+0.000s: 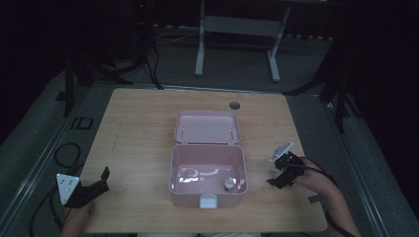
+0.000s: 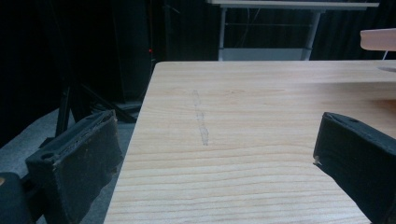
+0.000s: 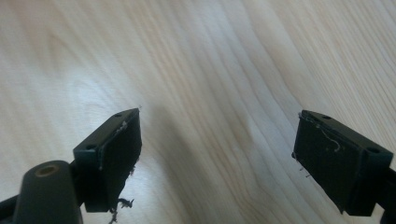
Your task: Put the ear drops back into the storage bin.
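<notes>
A pink plastic box stands in the middle of the wooden table, its lid swung back flat behind it. Inside lie a small round silvery object and some pale pieces. My left gripper rests at the table's front left edge, open, with nothing between its jaws; in the left gripper view its jaws frame bare wood. My right gripper hovers just right of the box, open and pointed down at the tabletop.
The box has a white latch on its front wall. A round cable hole sits near the table's far edge. A faint grey scuff marks the wood. Beyond the table stand a desk frame and dark stands.
</notes>
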A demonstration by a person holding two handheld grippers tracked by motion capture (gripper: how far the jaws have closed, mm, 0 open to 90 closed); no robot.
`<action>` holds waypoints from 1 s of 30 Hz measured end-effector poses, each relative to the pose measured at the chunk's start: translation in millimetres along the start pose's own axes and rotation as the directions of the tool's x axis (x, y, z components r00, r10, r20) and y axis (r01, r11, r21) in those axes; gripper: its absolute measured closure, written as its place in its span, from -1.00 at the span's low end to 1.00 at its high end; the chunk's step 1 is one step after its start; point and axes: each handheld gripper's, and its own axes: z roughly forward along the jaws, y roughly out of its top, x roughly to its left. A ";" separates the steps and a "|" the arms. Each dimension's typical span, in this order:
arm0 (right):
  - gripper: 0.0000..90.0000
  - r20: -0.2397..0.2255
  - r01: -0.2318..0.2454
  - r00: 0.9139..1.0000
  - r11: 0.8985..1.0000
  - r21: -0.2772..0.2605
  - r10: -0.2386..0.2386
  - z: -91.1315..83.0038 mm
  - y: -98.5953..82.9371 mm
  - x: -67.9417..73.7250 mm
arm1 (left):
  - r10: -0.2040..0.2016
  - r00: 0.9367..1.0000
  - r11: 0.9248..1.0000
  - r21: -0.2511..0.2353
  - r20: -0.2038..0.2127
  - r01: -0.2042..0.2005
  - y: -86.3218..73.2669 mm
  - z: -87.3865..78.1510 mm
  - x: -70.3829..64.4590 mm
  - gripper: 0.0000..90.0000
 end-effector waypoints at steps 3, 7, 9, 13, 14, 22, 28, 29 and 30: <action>-0.67 0.029 -0.047 0.998 0.998 -0.033 0.048 0.9 -9.3 -2.4 | 0.000 1.000 1.000 0.000 -0.001 0.000 0.0 0.0 -0.1 -0.98; -0.67 0.070 -0.107 0.991 0.991 -0.080 0.113 1.0 -20.3 -5.9 | 0.000 1.000 1.000 0.000 -0.001 0.000 0.0 0.0 -0.2 -0.98; -0.67 0.092 -0.133 0.985 0.986 -0.100 0.142 1.3 -24.8 -7.1 | 0.001 1.000 1.000 0.000 -0.001 -0.001 0.0 -0.1 -0.2 -0.98; -0.70 0.139 -0.199 0.966 0.970 -0.142 0.219 3.4 -32.5 -8.2 | 0.001 1.000 1.000 -0.001 -0.001 -0.001 0.0 -0.1 -0.3 -0.98; -0.70 0.141 -0.212 0.962 0.966 -0.150 0.233 3.9 -34.2 -8.2 | 0.000 1.000 1.000 0.000 -0.002 0.000 0.0 -0.1 -0.3 -0.98; -0.70 0.241 -0.350 0.877 0.896 -0.274 0.416 7.7 -44.4 -6.5 | 0.000 1.000 1.000 0.000 -0.001 0.000 0.0 0.0 -0.2 -0.98; -0.70 0.295 -0.426 0.783 0.818 -0.386 0.547 12.6 -49.8 -4.2 | 0.000 1.000 1.000 0.000 -0.001 0.000 0.0 0.0 0.0 -0.98; -0.70 0.303 -0.433 0.769 0.807 -0.401 0.563 14.3 -50.2 -2.9 | 0.000 1.000 1.000 0.000 -0.001 0.000 0.0 0.0 -0.1 -0.98; -0.70 0.303 -0.433 0.769 0.807 -0.401 0.563 14.3 -50.2 -2.9 | 0.000 1.000 1.000 0.000 -0.001 0.000 0.0 0.0 -0.1 -0.98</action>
